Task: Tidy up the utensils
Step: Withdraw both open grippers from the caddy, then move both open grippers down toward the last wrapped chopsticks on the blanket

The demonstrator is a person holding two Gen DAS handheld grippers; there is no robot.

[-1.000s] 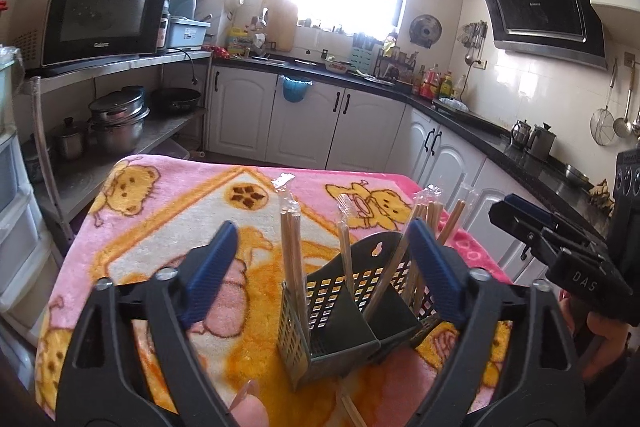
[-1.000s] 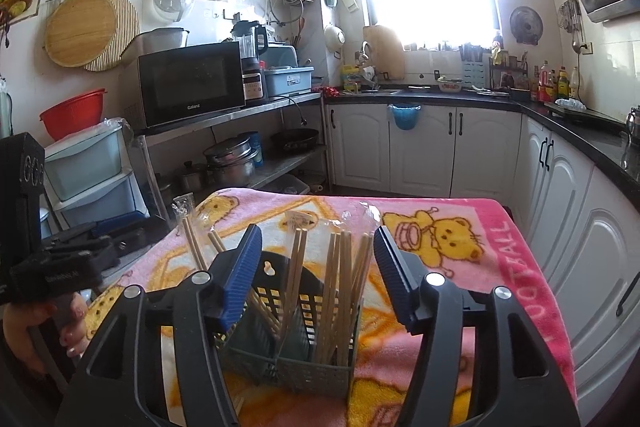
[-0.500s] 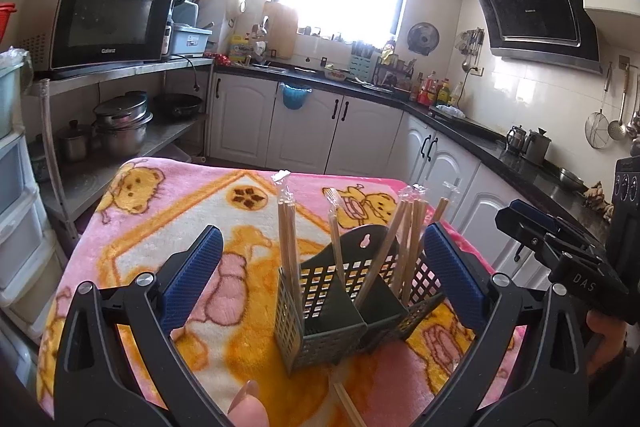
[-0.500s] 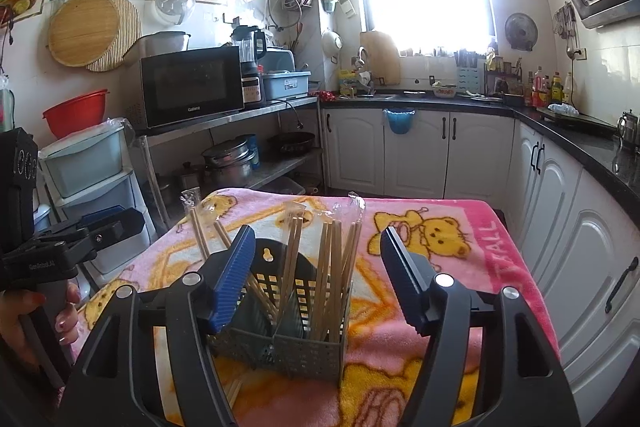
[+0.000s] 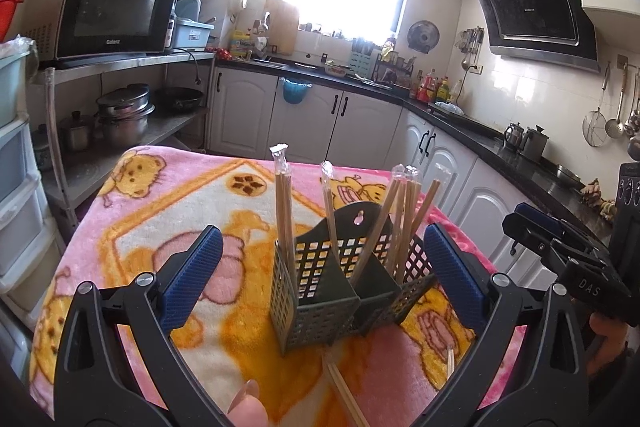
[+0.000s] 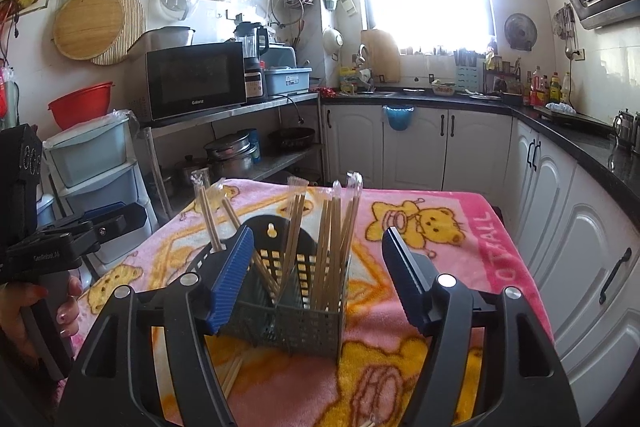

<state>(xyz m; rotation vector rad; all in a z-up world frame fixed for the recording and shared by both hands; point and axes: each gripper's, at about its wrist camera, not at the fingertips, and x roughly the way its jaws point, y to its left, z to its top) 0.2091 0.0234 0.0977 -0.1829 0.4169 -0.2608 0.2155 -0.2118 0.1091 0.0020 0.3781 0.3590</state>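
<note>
Backing both grippers away from the filled caddy [image 5: 320,287].
Left gripper [image 5: 320,267] and right gripper [image 6: 316,279] spread, empty; loose chopsticks [image 5: 344,391] at six o'clock remain.

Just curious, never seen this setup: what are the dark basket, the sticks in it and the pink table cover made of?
Basket: likely moulded plastic, matte grey-green, with a gridded wall. Sticks: pale wood or bamboo chopsticks, seemingly in clear wrappers crimped at the top. Cover: fuzzy fleece-like blanket, printed with bears.
</note>
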